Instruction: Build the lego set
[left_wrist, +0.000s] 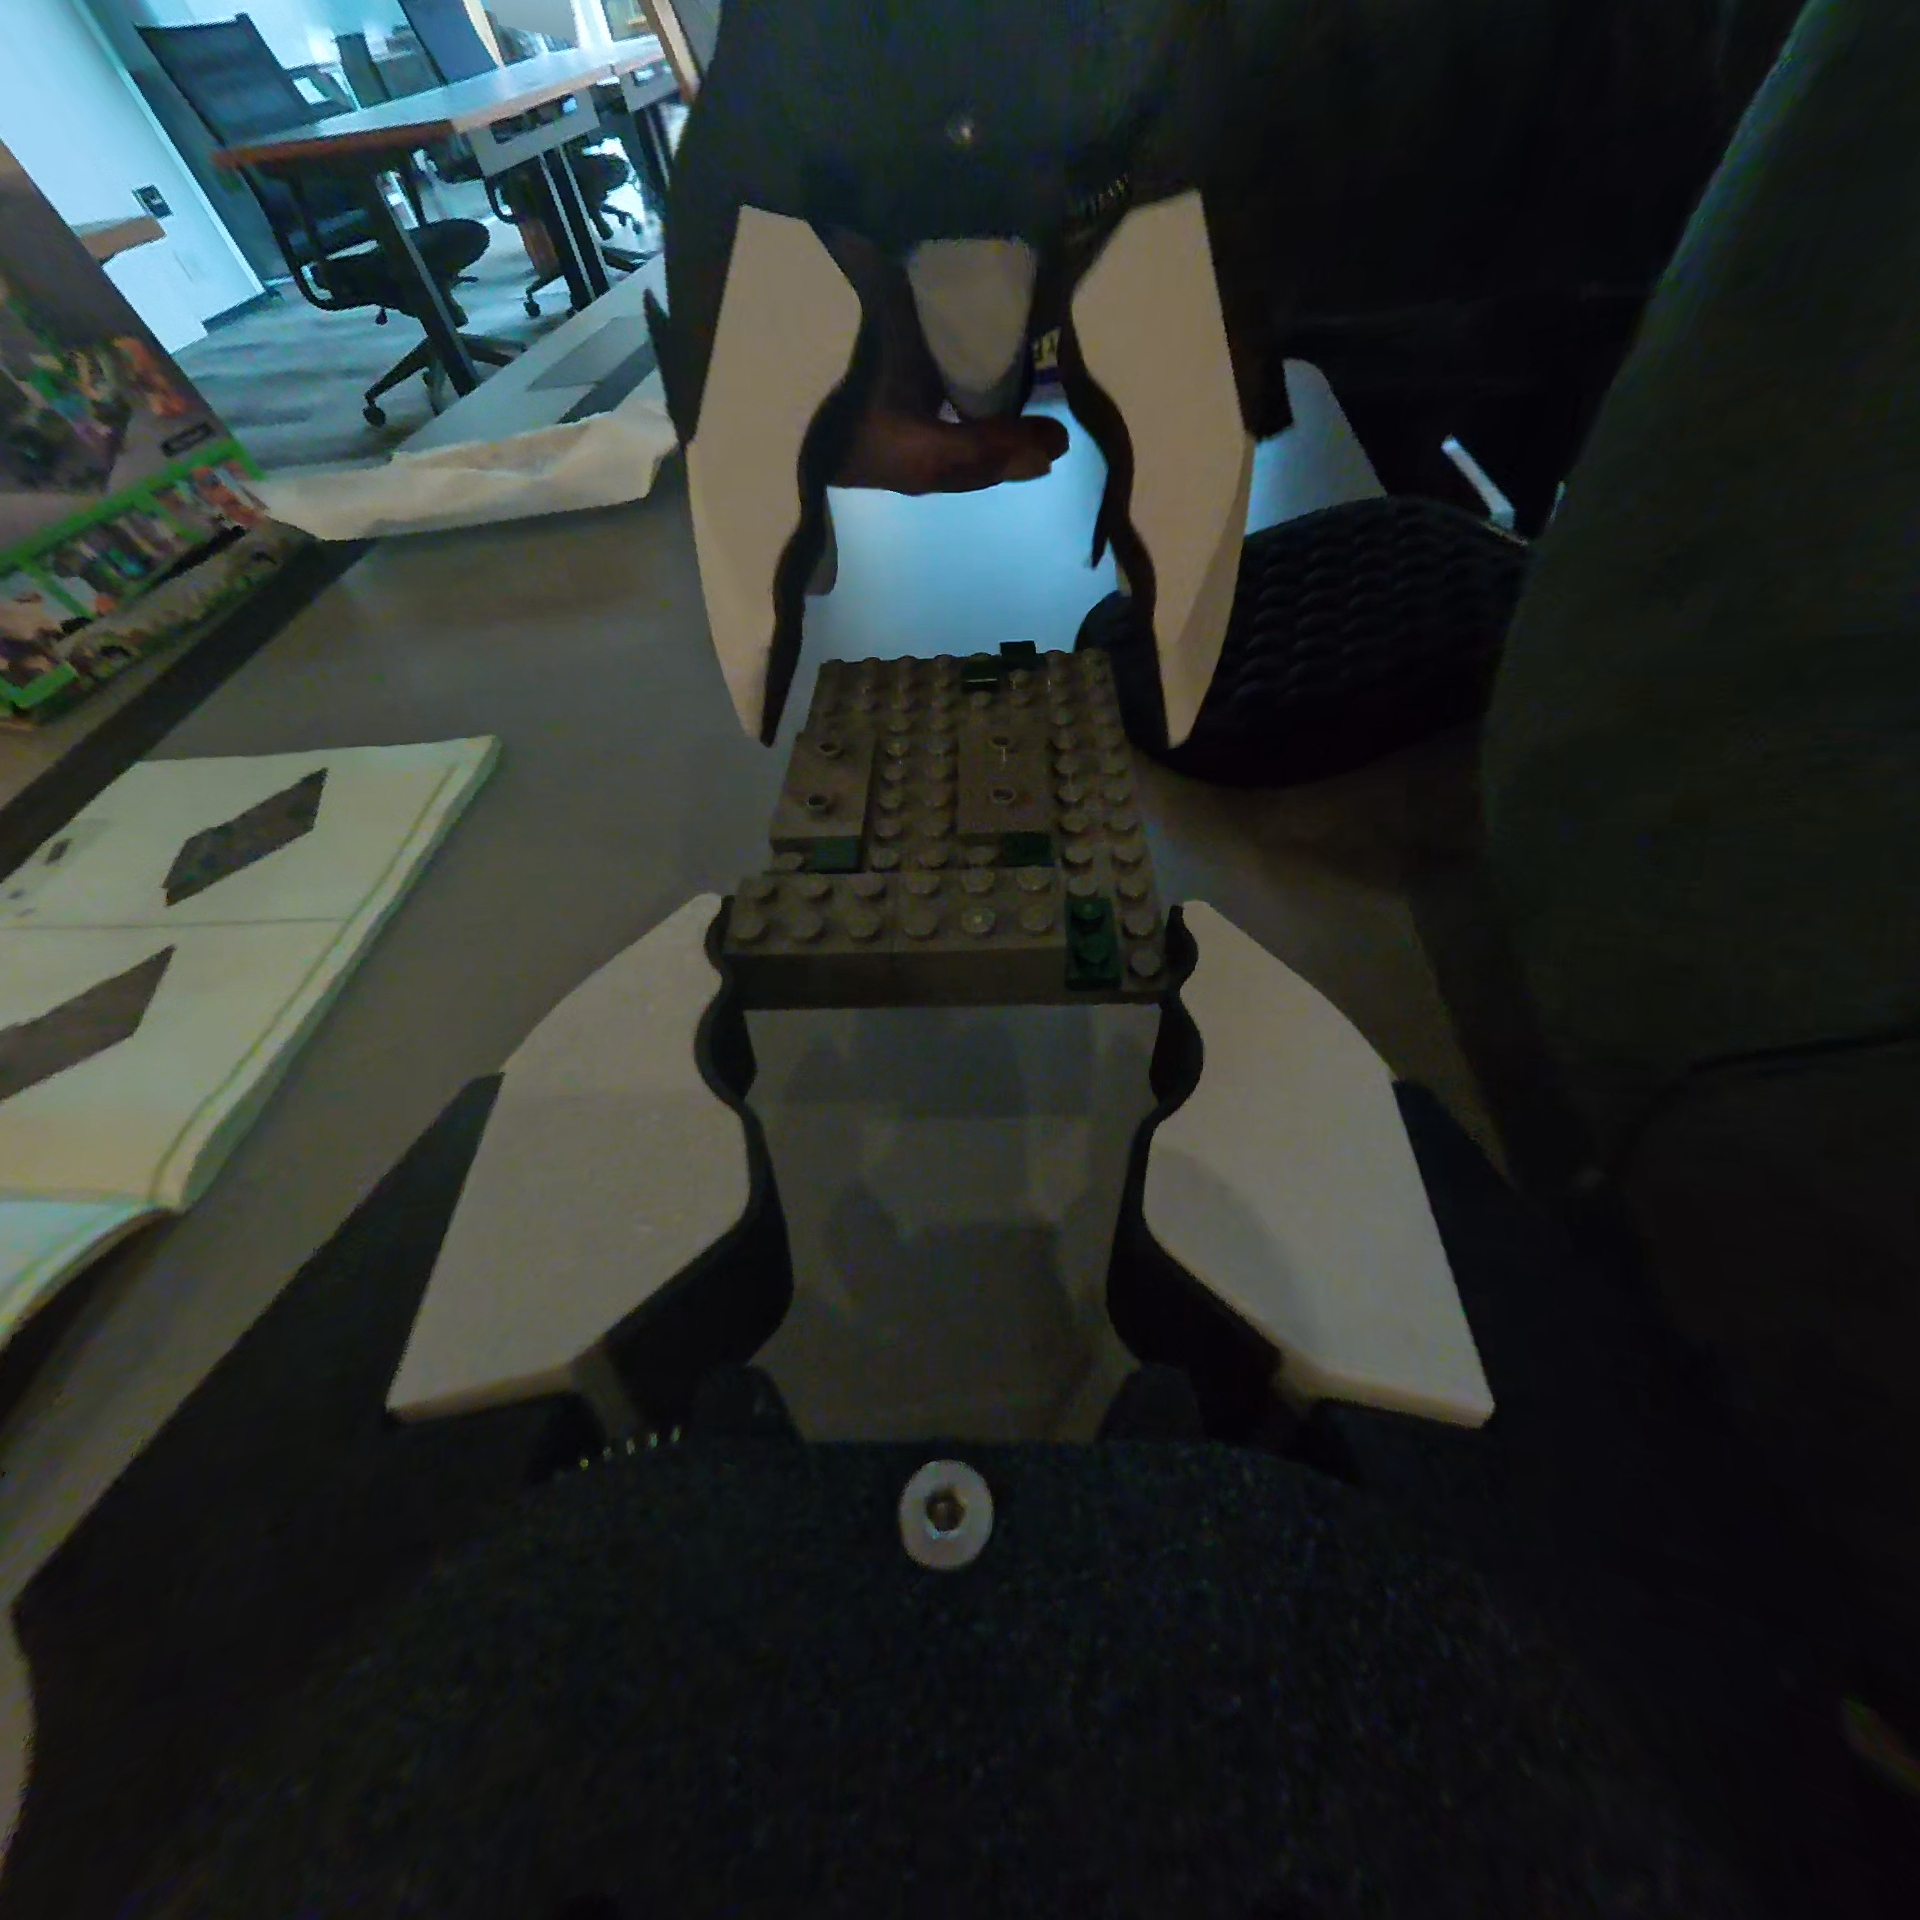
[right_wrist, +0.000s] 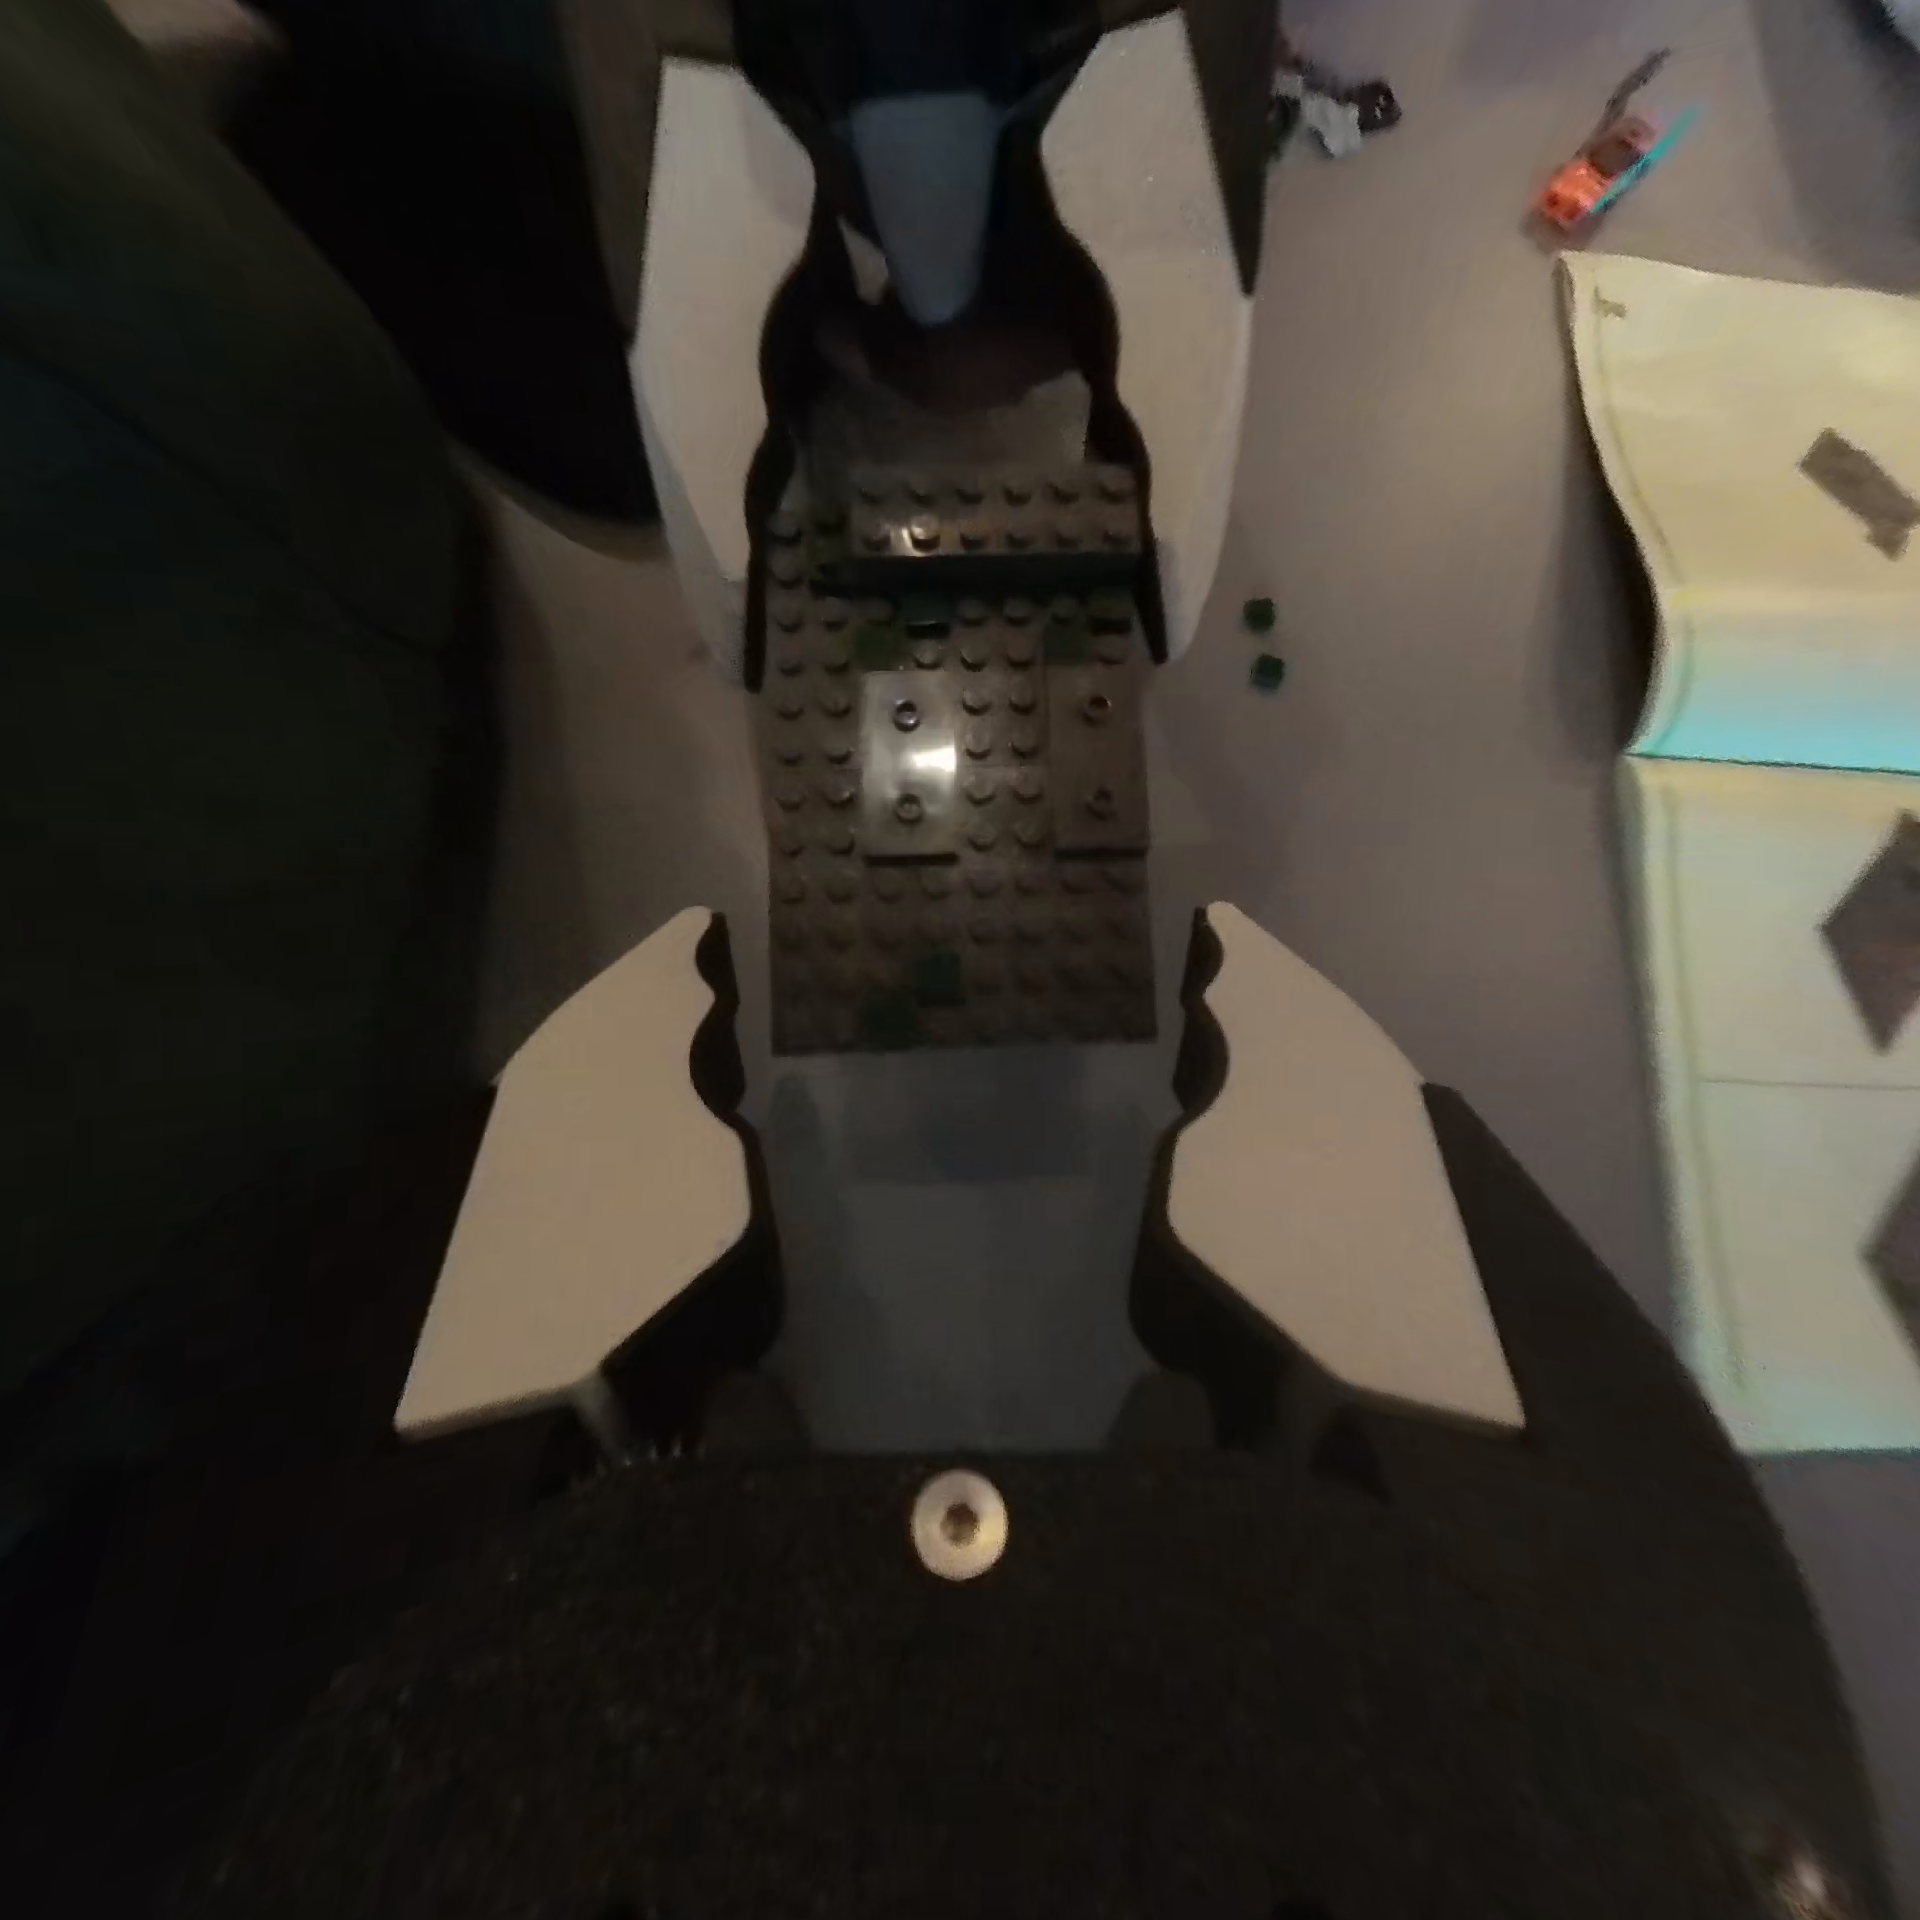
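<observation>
Grey lego plate (left_wrist: 945, 831) is gripped at near end by left tongs (left_wrist: 948, 940); right tongs (right_wrist: 961, 925) are spread apart w/ far end between, on desk (left_wrist: 540, 665).

My view cuts off the open booklet (right_wrist: 1766, 831) at the right edge. The small orange toy (right_wrist: 1590, 182) on the bench (right_wrist: 1351, 935) is too blurry to tell.

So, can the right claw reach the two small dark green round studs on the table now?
Probably yes: the two small dark green round studs lie bare on the grey table, nothing covering them; the right claw is open.
</observation>
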